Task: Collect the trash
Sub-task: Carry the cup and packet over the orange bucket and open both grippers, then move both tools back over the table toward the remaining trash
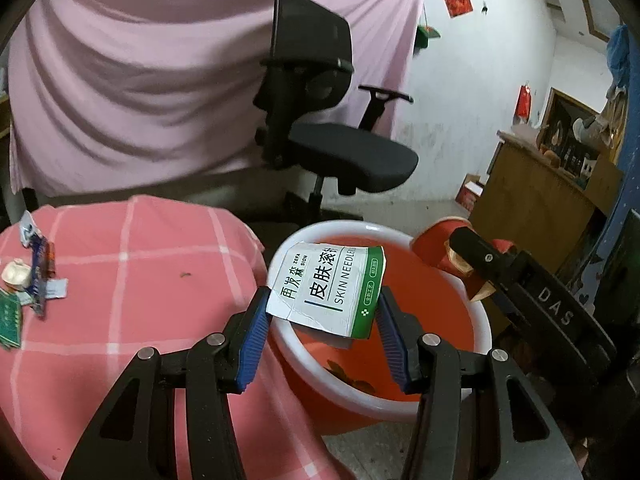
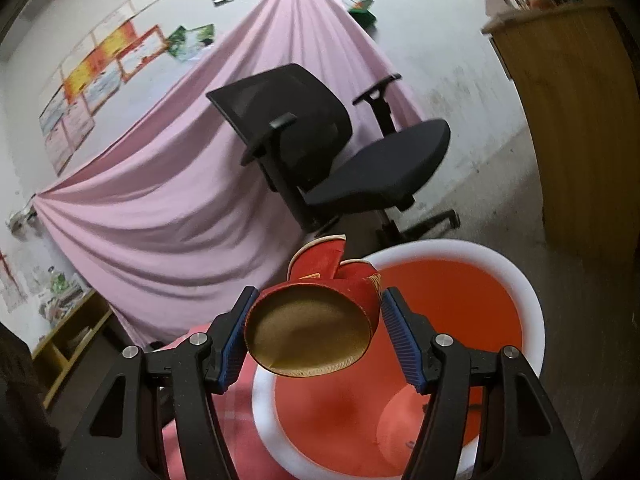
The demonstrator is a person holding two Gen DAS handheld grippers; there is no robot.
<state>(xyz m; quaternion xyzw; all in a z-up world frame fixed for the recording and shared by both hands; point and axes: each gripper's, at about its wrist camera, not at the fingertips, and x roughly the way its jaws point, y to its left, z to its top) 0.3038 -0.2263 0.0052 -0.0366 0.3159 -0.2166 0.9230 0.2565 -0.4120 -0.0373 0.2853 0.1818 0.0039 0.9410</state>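
My left gripper [image 1: 322, 312] is shut on a white and green skin-needle box [image 1: 326, 288], flattened, held over the red bin [image 1: 478, 316] with a white rim. My right gripper [image 2: 316, 316] is shut on a crushed red paper cup [image 2: 312, 328], held above the same bin's [image 2: 524, 292] near rim. In the left wrist view the right gripper's finger and the red cup [image 1: 436, 242] show at the bin's far right edge. Several wrappers and scraps [image 1: 32, 280] lie on the pink checked tablecloth [image 1: 132, 280] at far left.
A black office chair [image 1: 320, 120] stands behind the bin, in front of a pink draped sheet [image 1: 140, 80]. A wooden cabinet [image 1: 540, 196] stands at right. Some scraps lie at the bin's bottom [image 1: 352, 378].
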